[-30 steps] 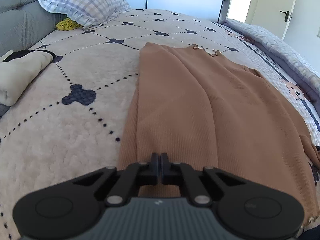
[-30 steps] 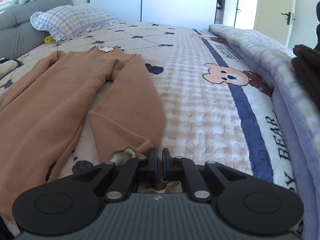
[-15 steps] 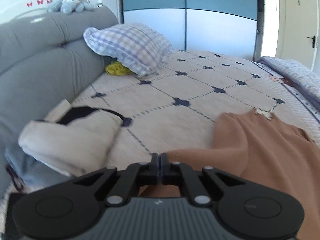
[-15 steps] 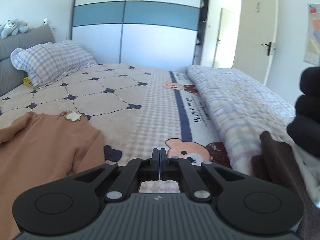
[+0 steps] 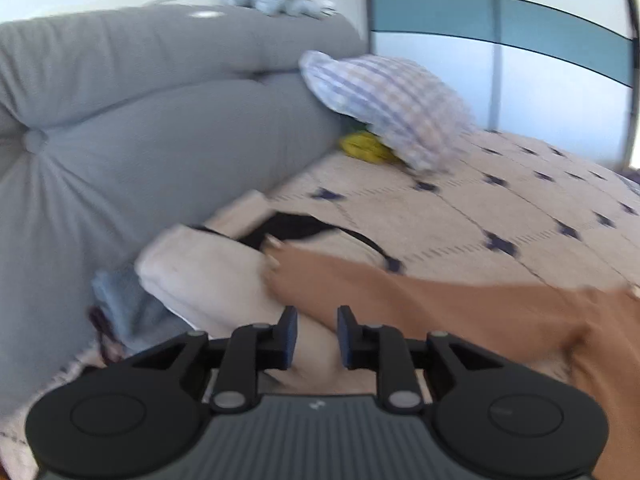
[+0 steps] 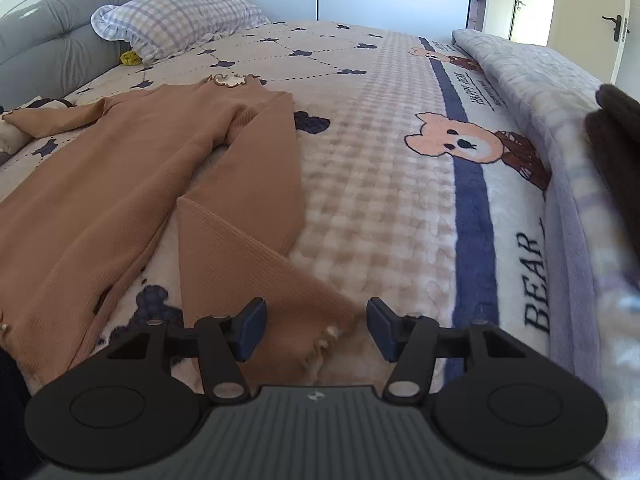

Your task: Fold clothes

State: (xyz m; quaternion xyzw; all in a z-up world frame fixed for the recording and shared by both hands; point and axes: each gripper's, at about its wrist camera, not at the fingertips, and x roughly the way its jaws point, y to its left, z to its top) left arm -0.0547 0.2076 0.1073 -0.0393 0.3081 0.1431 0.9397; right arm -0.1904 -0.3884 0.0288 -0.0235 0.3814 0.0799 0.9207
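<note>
Both tongs, left and right, have just spread and pinch nothing; sweater lies flat with sleeves out, folding barely begun.

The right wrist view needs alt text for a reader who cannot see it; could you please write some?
A brown long-sleeved garment lies spread on a patterned bedspread, one sleeve folded back so its frilled cuff rests just below the right gripper, whose jaws have just been opening and grip nothing. A checked pillow leans on the grey headboard behind.
</note>
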